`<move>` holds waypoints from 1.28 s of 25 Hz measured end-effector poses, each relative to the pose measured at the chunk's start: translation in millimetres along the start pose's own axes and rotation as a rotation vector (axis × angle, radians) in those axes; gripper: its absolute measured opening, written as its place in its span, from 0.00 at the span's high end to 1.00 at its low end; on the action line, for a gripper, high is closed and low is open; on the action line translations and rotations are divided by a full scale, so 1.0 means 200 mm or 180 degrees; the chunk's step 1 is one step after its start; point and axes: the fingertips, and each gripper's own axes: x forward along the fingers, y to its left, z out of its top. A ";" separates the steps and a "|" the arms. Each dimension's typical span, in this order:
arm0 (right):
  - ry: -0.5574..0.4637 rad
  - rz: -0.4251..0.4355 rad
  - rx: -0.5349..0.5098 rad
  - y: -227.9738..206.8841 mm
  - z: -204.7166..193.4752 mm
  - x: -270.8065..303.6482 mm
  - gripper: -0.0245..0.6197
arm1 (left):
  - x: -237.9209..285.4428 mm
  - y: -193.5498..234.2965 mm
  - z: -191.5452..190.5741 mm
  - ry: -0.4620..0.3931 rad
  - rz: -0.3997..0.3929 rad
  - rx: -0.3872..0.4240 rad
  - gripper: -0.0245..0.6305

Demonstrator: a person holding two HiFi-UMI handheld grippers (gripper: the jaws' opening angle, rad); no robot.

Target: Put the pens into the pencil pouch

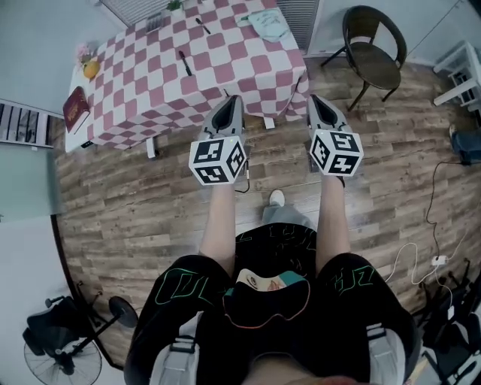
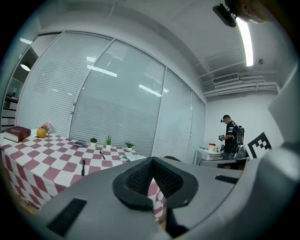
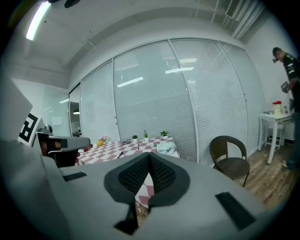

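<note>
The person stands on the wood floor short of the table (image 1: 225, 71), so nothing on it is within reach. The left gripper (image 1: 229, 104) and right gripper (image 1: 319, 104) are held out side by side, aimed toward the table's near edge. Each has its jaws pressed together with nothing between them, which suits an approach rather than a pick.

The task's things all lie on the checked cloth. 1 pen (image 1: 185, 62) lies near the middle, a 2nd pen (image 1: 203, 25) lies further back, and the pale pouch (image 1: 268, 22) sits at the far right corner, well apart from both. That layout suggests the right gripper suits the pouch and the left the pens. Whether the pouch is open is too small to tell.

A book (image 1: 76, 107) and a fruit (image 1: 91, 69) sit at the left end, and plants (image 2: 108, 140) line the far edge, away from the pens. A chair (image 1: 373, 49) stands right of the table.

No pen is in the pouch, so the task looks unstarted, and the jaws need to spread before any pick.
</note>
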 end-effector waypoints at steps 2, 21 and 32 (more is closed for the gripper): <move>-0.0040 0.0014 -0.0021 -0.05 0.06 0.06 0.96 | 0.09 -0.01 0.05 -0.0056 -0.0030 0.0035 0.97; 0.0023 0.0382 -0.0279 -0.03 0.20 0.52 0.96 | 0.40 0.32 0.21 -0.0230 0.0272 -0.0102 0.97; 0.0292 0.0123 -0.0299 -0.22 0.20 0.99 0.96 | 0.94 0.48 0.11 -0.0008 -0.0081 -0.0335 0.97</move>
